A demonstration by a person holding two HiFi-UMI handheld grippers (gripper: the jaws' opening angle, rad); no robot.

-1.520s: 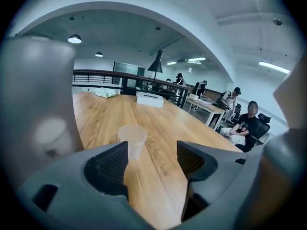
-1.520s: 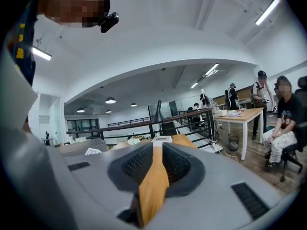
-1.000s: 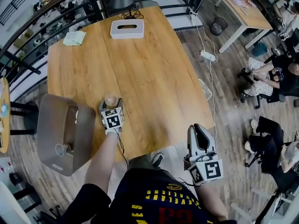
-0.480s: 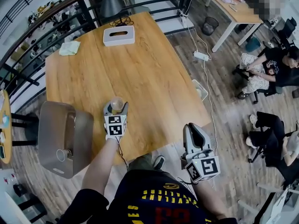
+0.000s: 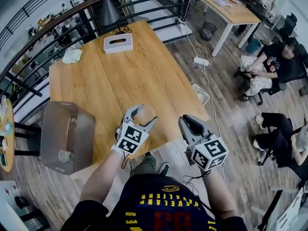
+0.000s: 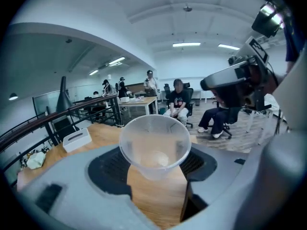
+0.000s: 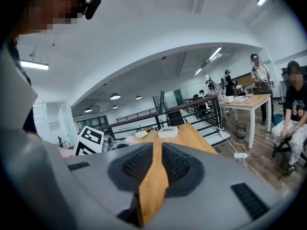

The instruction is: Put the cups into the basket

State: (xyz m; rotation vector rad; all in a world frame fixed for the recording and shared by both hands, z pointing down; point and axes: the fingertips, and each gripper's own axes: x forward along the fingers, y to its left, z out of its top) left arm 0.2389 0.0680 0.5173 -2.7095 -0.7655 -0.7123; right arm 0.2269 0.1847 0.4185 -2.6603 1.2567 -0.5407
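A clear plastic cup (image 5: 146, 114) hangs mouth-up above the near edge of the wooden table (image 5: 120, 81), and my left gripper (image 5: 143, 116) is shut on it. In the left gripper view the cup (image 6: 154, 145) fills the space between the jaws, with both pads pressing on its lower wall. My right gripper (image 5: 189, 122) hovers just right of it, past the table's edge, shut with nothing held; only a thin slit shows between its pads (image 7: 178, 163). The grey basket (image 5: 86, 129) stands at the table's left side, with a round cup-like thing (image 5: 63, 155) inside.
A white tissue box (image 5: 118, 43) and a green cloth (image 5: 72, 56) lie at the table's far end. A black railing (image 5: 43, 18) runs behind it. A power strip (image 5: 200, 61) with cables lies on the floor; seated people (image 5: 269, 66) are at the right.
My left gripper has lifted the cup off the table and carried it right, toward the near edge. The right gripper has risen and come closer to it.
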